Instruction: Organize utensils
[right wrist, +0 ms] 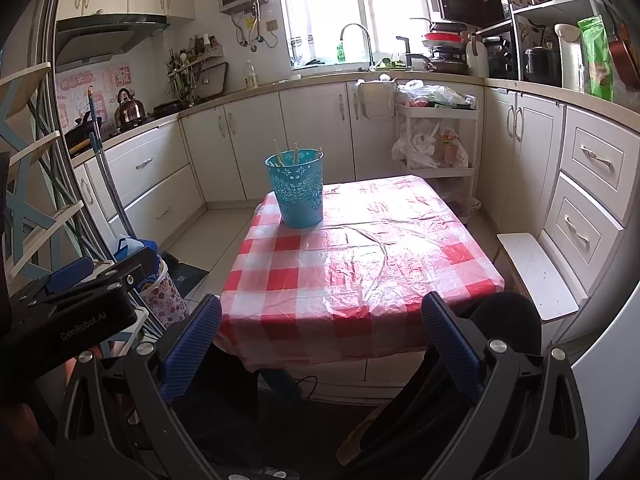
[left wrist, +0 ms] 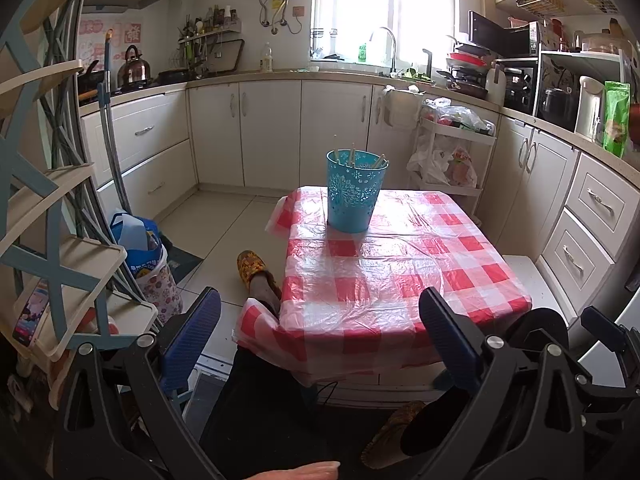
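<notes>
Left wrist view: a small table (left wrist: 400,280) is being shown from its near edge, draped in a red-and-white checked plastic cloth (left wrist: 384,264). A turquoise bucket (left wrist: 356,192) with a cut-out flower pattern is standing upright on the far left part of the table. Several pale chopsticks (left wrist: 352,156) are being held inside the bucket, their tips leaning against its rim. The left gripper (left wrist: 320,340) is being held low before the near edge of the table, well apart from the bucket; its blue-padded fingers (left wrist: 192,340) are being kept spread wide, released, with nothing between them. Part of the right gripper (left wrist: 600,332) is showing at the right of the table's near corner.

In the right wrist view, the right gripper (right wrist: 320,344) is likewise being held in front of the table's near edge, its fingers (right wrist: 452,344) spread apart and gripping nothing. The left gripper (right wrist: 80,296) is showing to the left of the table. The bucket (right wrist: 298,192) is seen at the table's far left corner, with the chopsticks (right wrist: 296,152) rising from it. A white stool (right wrist: 536,272) is standing just beside the table's right side. A white trolley (right wrist: 436,136) filled with bags is standing beyond the table's far right corner, against the cabinets (right wrist: 312,136).
</notes>
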